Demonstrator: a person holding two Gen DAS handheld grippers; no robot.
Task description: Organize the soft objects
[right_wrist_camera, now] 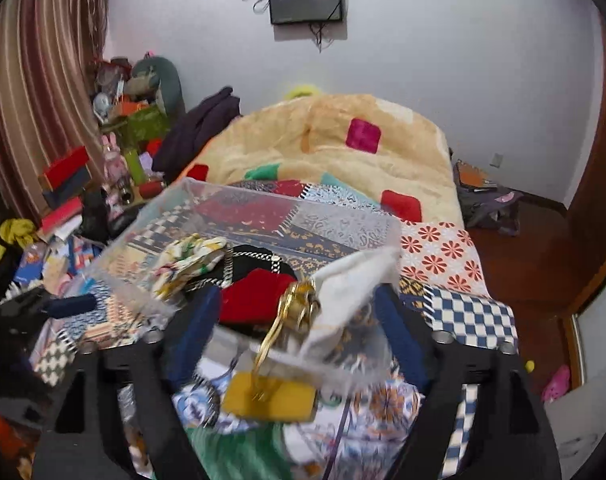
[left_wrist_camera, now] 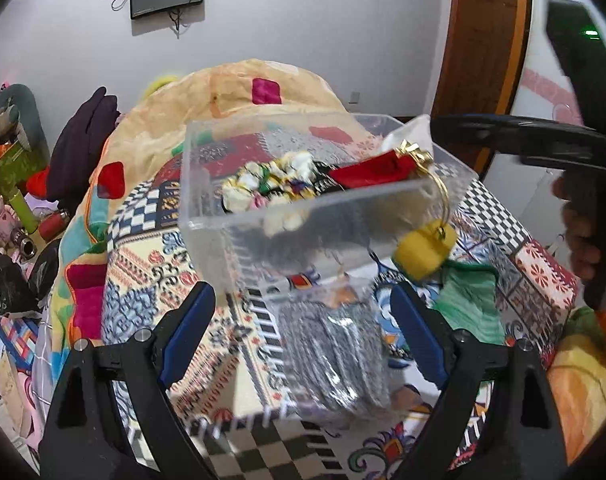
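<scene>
A clear plastic box (left_wrist_camera: 239, 204) stands on the patterned bedspread. It holds a floral scrunchie (left_wrist_camera: 271, 180), a red velvet pouch (left_wrist_camera: 375, 172) and a white cloth (left_wrist_camera: 411, 132). A gold cord hangs over the box's wall with a yellow pouch (left_wrist_camera: 423, 248) at its end. A silver fabric piece (left_wrist_camera: 335, 348) lies between my left gripper's open fingers (left_wrist_camera: 303, 312). A green cloth (left_wrist_camera: 471, 304) lies to the right. My right gripper (right_wrist_camera: 299, 320) is open over the box's near corner, around the red pouch (right_wrist_camera: 255, 296), the white cloth (right_wrist_camera: 351, 284) and the yellow pouch (right_wrist_camera: 271, 400), gripping none.
A cream quilt (right_wrist_camera: 343, 140) with coloured squares is heaped behind the box. Clutter of boxes, bottles and toys (right_wrist_camera: 115, 160) fills the left side by a striped curtain. A wooden door (left_wrist_camera: 483, 40) stands at the right. My right gripper's body (left_wrist_camera: 543, 136) crosses the left wrist view.
</scene>
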